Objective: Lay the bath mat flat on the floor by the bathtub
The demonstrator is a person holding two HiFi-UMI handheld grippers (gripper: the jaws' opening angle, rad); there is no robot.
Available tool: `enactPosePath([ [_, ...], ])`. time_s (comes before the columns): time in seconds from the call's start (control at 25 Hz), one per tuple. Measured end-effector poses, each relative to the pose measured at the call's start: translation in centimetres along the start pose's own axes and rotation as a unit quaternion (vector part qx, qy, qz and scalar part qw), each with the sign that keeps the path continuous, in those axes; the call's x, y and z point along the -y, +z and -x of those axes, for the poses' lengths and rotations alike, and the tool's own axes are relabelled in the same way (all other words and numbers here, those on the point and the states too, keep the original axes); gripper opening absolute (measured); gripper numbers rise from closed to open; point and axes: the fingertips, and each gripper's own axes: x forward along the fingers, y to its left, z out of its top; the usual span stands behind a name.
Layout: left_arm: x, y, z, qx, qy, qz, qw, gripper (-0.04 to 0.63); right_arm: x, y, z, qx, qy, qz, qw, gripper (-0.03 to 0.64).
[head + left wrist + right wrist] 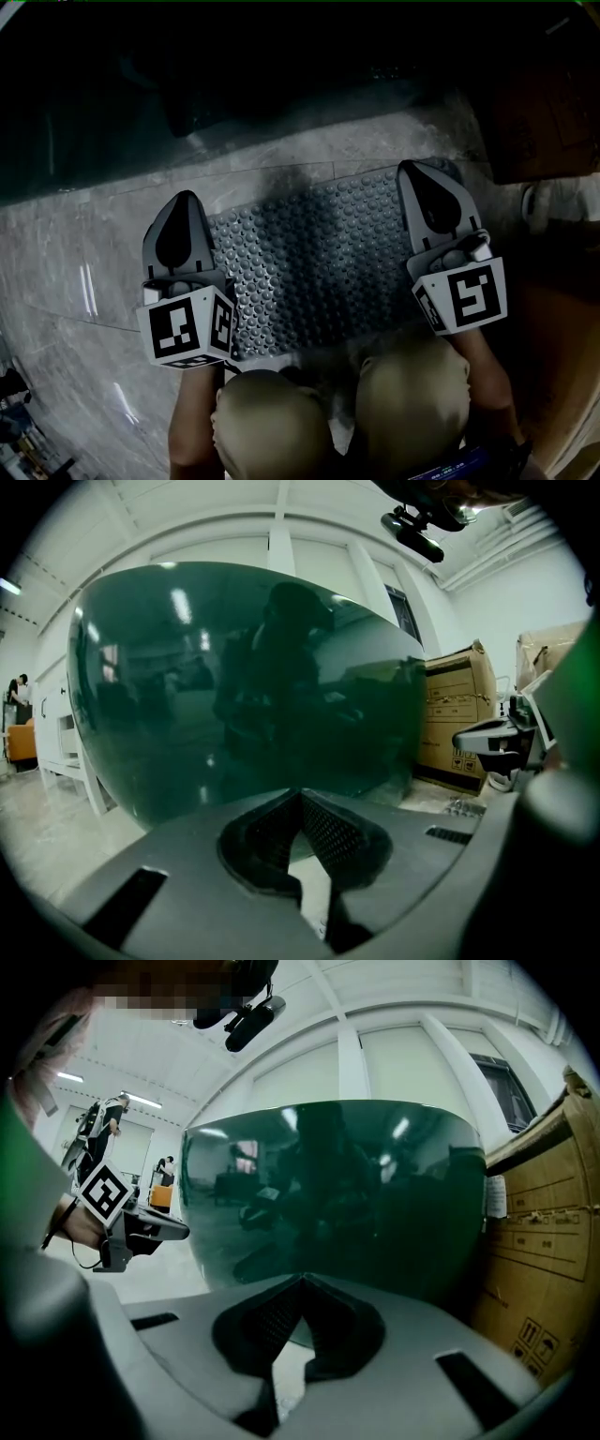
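Grey studded rubber bath mat (pixel 319 253) lies flat on glossy grey marble floor (pixel 84 281) beside the dark green curved bathtub (pixel 244 686). The tub is near-black in the dim head view. The mat's near edge is hidden by the person's knees (pixel 272 422). Left gripper (pixel 185 197) sits at the mat's left edge, right gripper (pixel 413 169) over its far right corner. Both jaw pairs are closed tip to tip, with nothing between them.

readable text: none | cardboard box (pixel 548 1241): print too small to read, handling symbols low on its side
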Motion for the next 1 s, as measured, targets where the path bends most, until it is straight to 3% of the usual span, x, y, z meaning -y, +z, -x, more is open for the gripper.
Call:
enactPosePath([
  [1.0,0.27,0.03,0.74,-0.003,0.001,-0.003,1.0,0.028,-0.06,-0.02,0.61,0.002,0.002,0.001,1.0,0.018],
])
